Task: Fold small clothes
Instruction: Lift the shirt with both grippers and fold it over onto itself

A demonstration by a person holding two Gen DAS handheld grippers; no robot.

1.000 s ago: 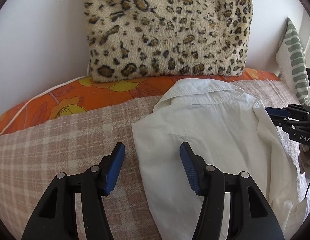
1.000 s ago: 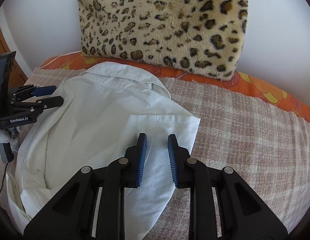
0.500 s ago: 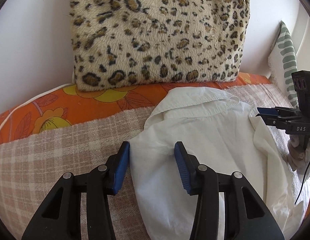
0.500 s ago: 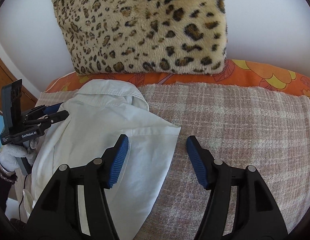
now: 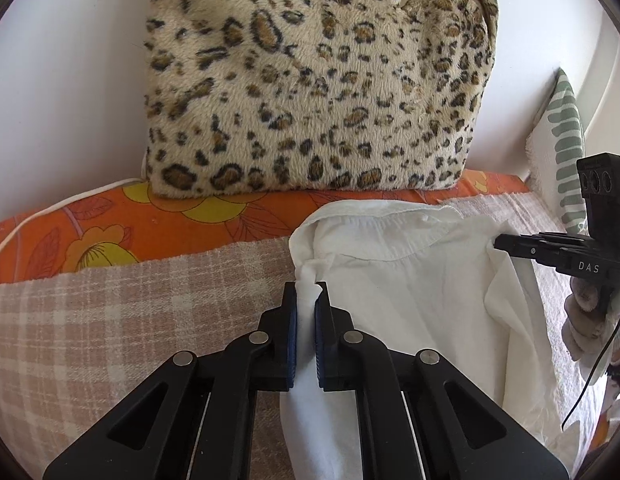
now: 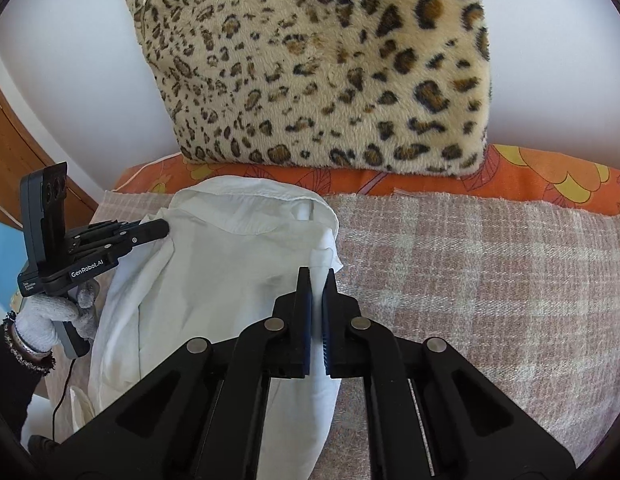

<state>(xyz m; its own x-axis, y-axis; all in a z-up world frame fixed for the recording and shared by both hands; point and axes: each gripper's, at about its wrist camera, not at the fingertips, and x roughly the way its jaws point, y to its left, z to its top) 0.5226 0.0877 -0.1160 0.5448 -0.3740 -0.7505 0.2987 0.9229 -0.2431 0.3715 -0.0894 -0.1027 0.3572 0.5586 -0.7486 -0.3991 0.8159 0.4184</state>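
One white shirt point(image 5: 410, 300) lies on the checked blanket point(image 5: 110, 320), collar at the far end by the leopard cushion point(image 5: 318, 80), its length running from far to near. Each gripper has one side edge just below the collar. The left gripper point(image 5: 306, 304) is pinched shut on a bunched bit of the left edge; the right gripper point(image 6: 316, 292) is clamped on the right edge the same way. They face each other across the shirt's width, neither nearer than the other, so I'd guess the next move works both sides at once. Count: one shirt, one blanket, one leopard cushion, two grippers.
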